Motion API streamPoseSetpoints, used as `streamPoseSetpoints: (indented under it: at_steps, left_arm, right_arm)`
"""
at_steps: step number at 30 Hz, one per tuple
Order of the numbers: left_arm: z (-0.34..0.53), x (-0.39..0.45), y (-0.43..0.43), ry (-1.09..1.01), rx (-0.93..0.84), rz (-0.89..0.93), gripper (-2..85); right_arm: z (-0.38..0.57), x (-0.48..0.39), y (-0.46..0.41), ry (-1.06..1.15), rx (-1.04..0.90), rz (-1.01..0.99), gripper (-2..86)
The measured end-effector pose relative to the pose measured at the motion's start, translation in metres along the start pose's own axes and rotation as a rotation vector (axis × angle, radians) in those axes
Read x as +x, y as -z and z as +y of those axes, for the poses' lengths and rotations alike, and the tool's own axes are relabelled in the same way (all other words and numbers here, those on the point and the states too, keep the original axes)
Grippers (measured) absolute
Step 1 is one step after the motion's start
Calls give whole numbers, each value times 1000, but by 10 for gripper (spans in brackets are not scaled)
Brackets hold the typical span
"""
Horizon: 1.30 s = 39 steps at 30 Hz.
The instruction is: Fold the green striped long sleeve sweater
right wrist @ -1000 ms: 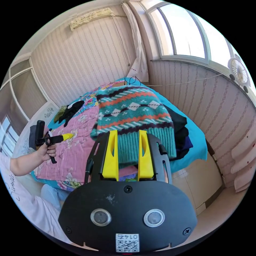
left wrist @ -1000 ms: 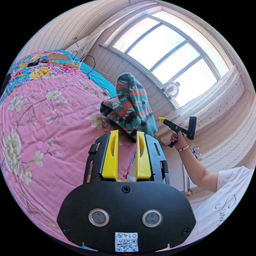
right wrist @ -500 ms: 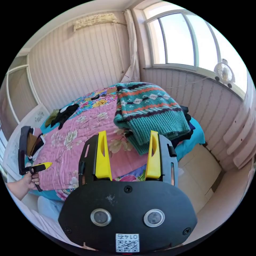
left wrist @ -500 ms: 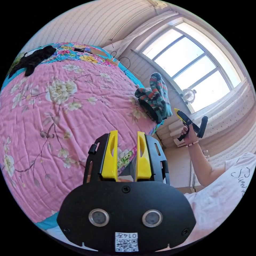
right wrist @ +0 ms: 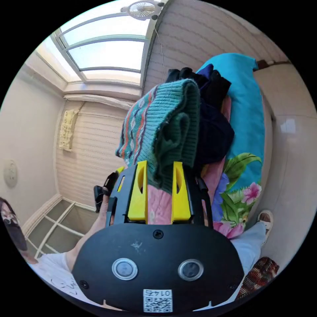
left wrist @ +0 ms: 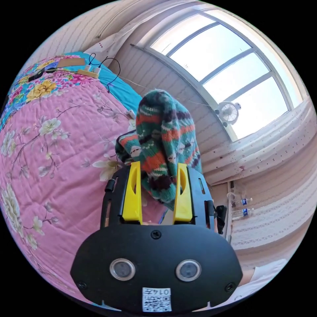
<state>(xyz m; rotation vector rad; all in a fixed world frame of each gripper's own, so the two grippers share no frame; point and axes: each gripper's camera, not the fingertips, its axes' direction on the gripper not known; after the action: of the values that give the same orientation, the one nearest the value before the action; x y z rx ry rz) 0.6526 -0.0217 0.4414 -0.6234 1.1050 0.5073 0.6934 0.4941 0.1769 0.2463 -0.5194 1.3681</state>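
Observation:
The green striped sweater (left wrist: 161, 132) is a folded bundle near the edge of the bed, with orange, white and dark bands. In the left gripper view it rises between my left gripper's (left wrist: 158, 164) yellow jaws, and both jaws press on its lower end. In the right gripper view the sweater's (right wrist: 161, 115) ribbed green hem hangs down between the jaws of my right gripper (right wrist: 159, 162), which is shut on it. A hand holds the left gripper (right wrist: 104, 194) just left of the right gripper's body.
A pink floral quilt (left wrist: 49, 158) covers the bed over a teal sheet (right wrist: 244, 99). Dark clothes (right wrist: 211, 125) lie piled under the sweater. Cables and small items (left wrist: 92, 69) sit at the bed's far end. A large window (left wrist: 214, 59) with a small fan (left wrist: 228, 112) is behind.
Both grippers came back to the sweater. The right jaws, wide open half a second ago, have shut on its hem. The left jaws now hold its other end.

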Motion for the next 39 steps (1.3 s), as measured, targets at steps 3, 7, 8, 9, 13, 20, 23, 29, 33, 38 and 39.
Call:
streamPoseSetpoints:
  at_steps: [3, 7, 8, 9, 13, 20, 23, 29, 33, 38, 39]
  left_arm:
    - [6, -10, -21, 86, -27, 83, 118]
    - [10, -15, -17, 150, 18, 157, 94]
    - [8, -2, -16, 66, 19, 138, 92]
    - [7, 6, -15, 19, 25, 133, 91]
    - [14, 39, -16, -76, 174, 316, 91]
    - [55, 1, -5, 32, 99, 143, 92]
    - [83, -13, 16, 51, 32, 133, 96]
    - [184, 0, 96, -153, 213, 45, 64]
    - [248, 1, 132, -205, 249, -6, 58]
    - [378, -11, 217, -305, 275, -127, 53]
    - [396, -14, 230, -306, 290, -150, 54]
  right_arm:
    - [-20, -7, -3, 41, -43, -15, 66]
    - [-44, -29, -8, 171, -122, -2, 40]
    - [-51, -39, -6, 215, -112, -6, 34]
    - [-56, -45, -3, 236, -99, -6, 32]
    - [-80, -105, 17, 430, 19, 51, 21]
    - [-41, -56, -30, 305, -239, 224, 23]
    - [0, -41, -51, 285, -253, 251, 25]
    - [54, -78, -51, 389, -150, 338, 33]
    - [90, -110, -52, 444, -127, 356, 37]
    - [181, -172, -80, 617, -236, 350, 53]
    - [194, -179, -89, 650, -274, 357, 55]
